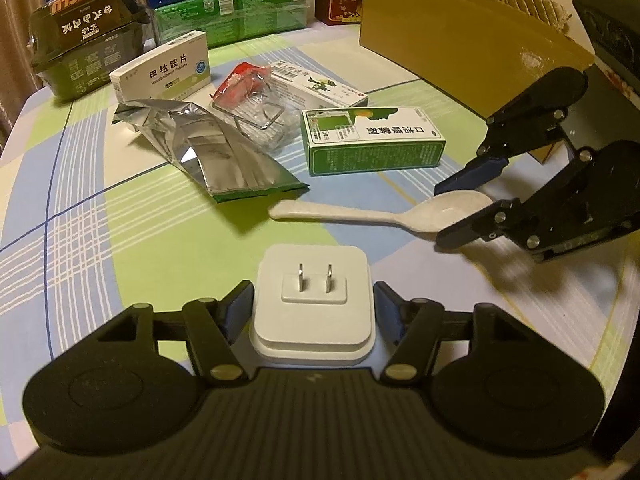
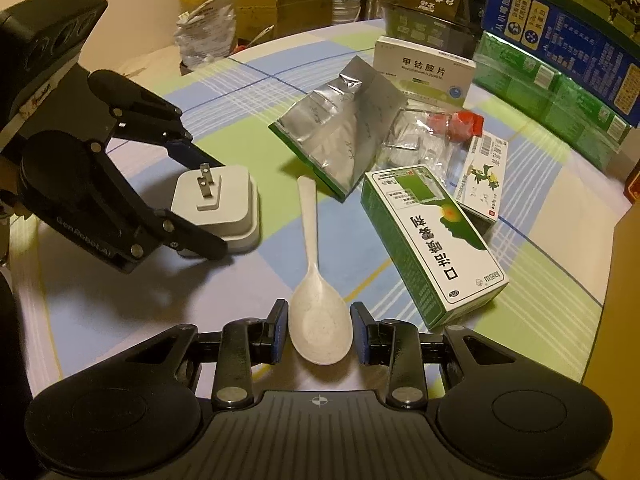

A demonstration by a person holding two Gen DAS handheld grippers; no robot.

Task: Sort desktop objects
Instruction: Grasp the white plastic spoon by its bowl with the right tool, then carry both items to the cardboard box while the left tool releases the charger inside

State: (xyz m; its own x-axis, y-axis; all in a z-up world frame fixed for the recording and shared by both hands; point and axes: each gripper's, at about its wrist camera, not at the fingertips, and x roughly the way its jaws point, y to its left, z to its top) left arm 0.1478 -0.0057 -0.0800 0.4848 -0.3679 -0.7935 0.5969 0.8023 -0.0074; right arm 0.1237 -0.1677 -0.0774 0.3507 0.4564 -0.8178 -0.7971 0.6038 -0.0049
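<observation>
A white plug adapter (image 1: pixel 313 303) lies prongs-up on the checked tablecloth, between the open fingers of my left gripper (image 1: pixel 314 306); the pads stand just beside its sides. It also shows in the right wrist view (image 2: pixel 218 208), with the left gripper (image 2: pixel 206 204) around it. A white spoon (image 2: pixel 316 292) lies with its bowl between the open fingers of my right gripper (image 2: pixel 320 330), apart from the pads. In the left wrist view the spoon (image 1: pixel 380 212) has the right gripper (image 1: pixel 452 212) around its bowl.
A green-white medicine box (image 2: pixel 432 240), a silver foil pouch (image 2: pixel 344 132), a clear plastic pack with a red part (image 2: pixel 436 136) and two more medicine boxes (image 2: pixel 424 70) (image 2: pixel 482 174) lie beyond. A cardboard box (image 1: pixel 460 40) stands at the right. Cartons (image 1: pixel 228 8) line the back.
</observation>
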